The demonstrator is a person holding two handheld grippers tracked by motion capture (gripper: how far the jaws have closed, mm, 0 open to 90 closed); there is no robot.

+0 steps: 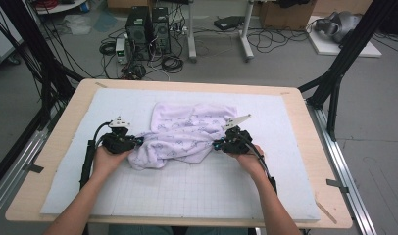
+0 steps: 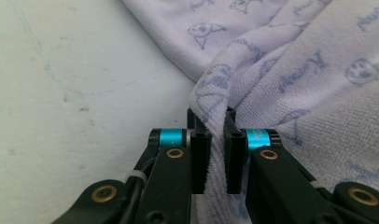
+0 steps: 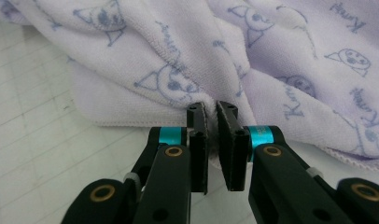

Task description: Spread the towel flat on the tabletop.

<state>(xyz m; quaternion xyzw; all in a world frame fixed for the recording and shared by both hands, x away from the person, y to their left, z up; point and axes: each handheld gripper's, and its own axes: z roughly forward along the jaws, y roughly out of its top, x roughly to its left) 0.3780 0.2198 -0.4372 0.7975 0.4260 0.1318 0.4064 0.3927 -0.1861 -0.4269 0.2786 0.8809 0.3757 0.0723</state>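
Surface (image 1: 295, 161): wooden top covered by a pale gridded mat; the work is carried on its middle
Towel (image 1: 187, 134): lilac terry cloth lying crumpled at the centre of the mat, bunched between both tools; a hemmed edge is seen in the left gripper view (image 2: 318, 70) and in the right gripper view (image 3: 295, 60)
Left hand-held gripper (image 1: 138, 141): jaws nearly closed, a fold of the towel's left edge pinched between the pads (image 2: 200, 158); cloth is seen running down through the narrow gap
Right hand-held gripper (image 1: 216, 144): jaws likewise nearly closed, clamped on a gathered tuck of the right edge, as seen along its jaws (image 3: 218, 140)
Risk: each bite appears to be a bunched fold rather than a clean corner; if the towel is pulled apart, a layer is likely to slip out of a thin pinch, or the cloth may be spread twisted; a doubled layer caught on one side would keep it from opening flat
Print: small cartoon faces in blue outline; script lettering is repeated among them, seen reversed or upside down; it cannot be read with confidence
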